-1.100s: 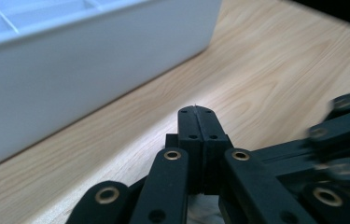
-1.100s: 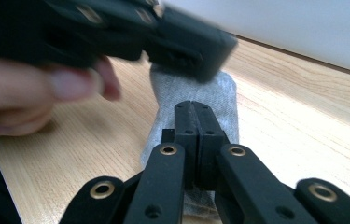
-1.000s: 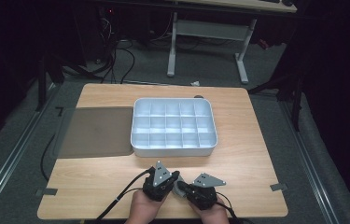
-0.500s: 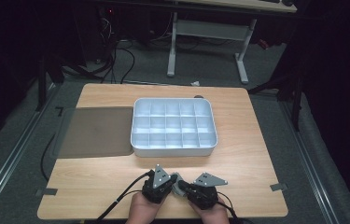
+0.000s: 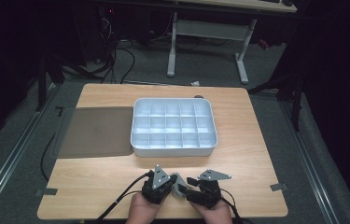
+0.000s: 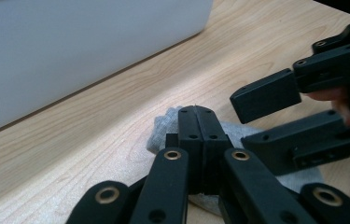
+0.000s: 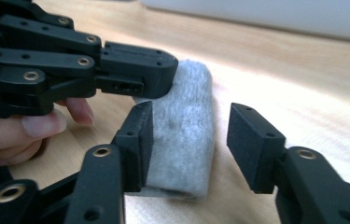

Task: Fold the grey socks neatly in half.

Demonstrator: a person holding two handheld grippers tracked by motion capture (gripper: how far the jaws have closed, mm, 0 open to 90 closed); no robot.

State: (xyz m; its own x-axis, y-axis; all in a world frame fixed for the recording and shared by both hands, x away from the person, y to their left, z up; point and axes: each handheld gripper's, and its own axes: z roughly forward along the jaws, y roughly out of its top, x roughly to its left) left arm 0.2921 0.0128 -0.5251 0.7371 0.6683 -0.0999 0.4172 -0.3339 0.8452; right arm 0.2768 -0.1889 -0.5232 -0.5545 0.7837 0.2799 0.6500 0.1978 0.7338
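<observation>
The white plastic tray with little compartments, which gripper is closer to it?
Left, barely. The left gripper sits just before the white plastic tray, clamped on a grey cloth; the right gripper, just opened, sits slightly farther back.

A white tray [image 5: 173,150] of small square compartments stands mid-table on the wooden table [image 5: 247,140], with a flat grey-brown mat [image 5: 95,132] just beside it at the left edge, and a white-legged desk frame [image 5: 207,30] on the floor beyond.

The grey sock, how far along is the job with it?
Early. The grey sock is rolled and lies on the table, outside the compartment tray. The left claw is shut on it; the right claw has just opened, straddling it. Moving it into the tray looks left.
</observation>
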